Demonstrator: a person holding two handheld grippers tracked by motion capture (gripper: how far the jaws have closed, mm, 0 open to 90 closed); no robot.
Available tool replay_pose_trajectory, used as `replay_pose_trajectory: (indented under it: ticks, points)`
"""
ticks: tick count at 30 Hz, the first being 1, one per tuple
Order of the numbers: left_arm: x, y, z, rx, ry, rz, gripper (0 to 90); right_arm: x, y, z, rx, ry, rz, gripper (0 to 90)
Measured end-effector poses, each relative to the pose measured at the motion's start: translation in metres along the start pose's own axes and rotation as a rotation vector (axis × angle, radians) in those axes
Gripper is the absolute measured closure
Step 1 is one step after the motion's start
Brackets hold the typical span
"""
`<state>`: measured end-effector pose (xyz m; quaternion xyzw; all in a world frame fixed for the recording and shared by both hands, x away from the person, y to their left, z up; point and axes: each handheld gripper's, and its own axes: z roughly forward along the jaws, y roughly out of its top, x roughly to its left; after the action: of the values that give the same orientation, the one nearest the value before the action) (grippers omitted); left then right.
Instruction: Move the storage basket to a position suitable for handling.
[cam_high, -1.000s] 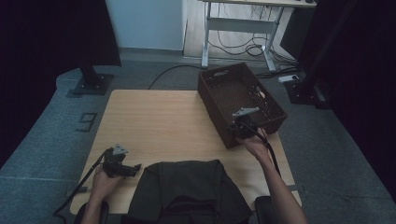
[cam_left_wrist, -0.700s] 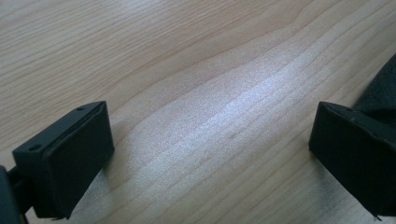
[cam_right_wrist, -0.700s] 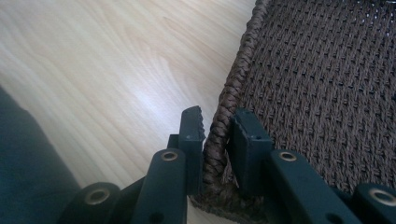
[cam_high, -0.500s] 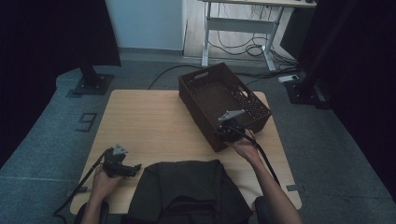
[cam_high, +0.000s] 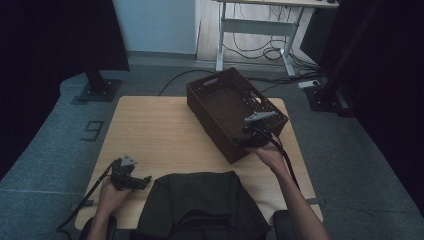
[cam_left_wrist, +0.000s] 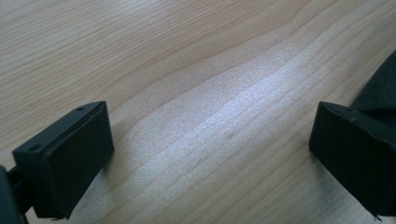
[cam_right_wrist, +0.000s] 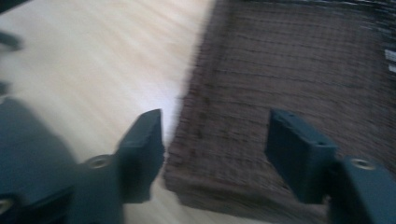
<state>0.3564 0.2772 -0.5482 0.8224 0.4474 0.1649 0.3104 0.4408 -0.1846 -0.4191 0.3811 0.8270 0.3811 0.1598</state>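
1. We are looking down on a light wooden tabletop (cam_high: 150, 130) standing on grey carpet floor (cam_high: 45, 150).
2. We are seeing a pale wall (cam_high: 155, 25) at the back.
3. A white-framed desk (cam_high: 260, 25) is standing there, cables (cam_high: 255, 52) trailing beneath it.
4. Dark curtains (cam_high: 50, 40) are hanging at both sides.

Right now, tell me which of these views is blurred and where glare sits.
Right gripper view: motion-smeared, the brown basket and fingers soft. Left gripper view: sharp, a pale sheen on the table between the fingers. High view: dim, surroundings nearly black, no blur.
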Motion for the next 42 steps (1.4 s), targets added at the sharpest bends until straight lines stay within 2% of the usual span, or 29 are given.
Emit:
replay_pose_trajectory:
  ticks: [3, 6, 8, 10, 13, 16, 20, 25, 30, 36, 39, 42]
  points:
    - [0.0, 0.0, 0.0, 0.0, 0.0, 0.0, 0.0, -0.005, -0.002, -0.001, 0.016, -0.076, 0.017, 24.2]
    - [0.0, 0.0, 0.0, 0.0, 0.0, 0.001, 0.0, -0.005, -0.005, 0.002, 0.041, -0.132, 0.022, 19.3]
    - [0.0, 0.0, 0.0, 0.0, 0.0, 0.001, 0.0, -0.004, -0.006, 0.004, 0.053, -0.155, 0.006, 18.8]
    - [0.0, 0.0, 0.0, 0.0, -0.001, 0.002, 0.0, -0.003, -0.007, 0.004, 0.048, -0.168, 0.011, 18.7]
    - [0.0, 0.0, 0.0, 0.0, -0.001, 0.002, 0.0, -0.001, -0.009, 0.002, 0.044, -0.201, -0.005, 18.9]
    - [0.0, 0.0, 0.0, 0.0, -0.001, 0.002, 0.0, -0.002, -0.011, -0.001, 0.044, -0.246, -0.011, 19.7]
    - [0.0, 0.0, 0.0, 0.0, -0.002, 0.002, 0.0, -0.007, -0.019, -0.006, 0.044, -0.247, 0.044, 20.2]
    - [0.0, 0.0, 0.0, 0.0, -0.002, 0.003, 0.0, -0.01, -0.025, -0.011, 0.06, -0.273, 0.057, 20.9]
    - [-0.001, 0.0, 0.0, 0.0, -0.002, 0.003, 0.0, -0.014, -0.035, -0.017, 0.093, -0.334, 0.05, 22.1]
    - [-0.001, 0.0, 0.0, 0.0, -0.002, 0.002, 0.0, -0.026, -0.05, -0.029, 0.076, -0.346, 0.133, 21.9]
    - [0.0, 0.0, 0.0, 0.0, -0.002, 0.003, 0.0, -0.033, -0.056, -0.035, 0.065, -0.328, 0.182, 30.2]
    - [0.0, 0.0, 0.0, 0.0, -0.002, 0.004, 0.0, -0.035, -0.06, -0.04, 0.061, -0.339, 0.203, 36.6]
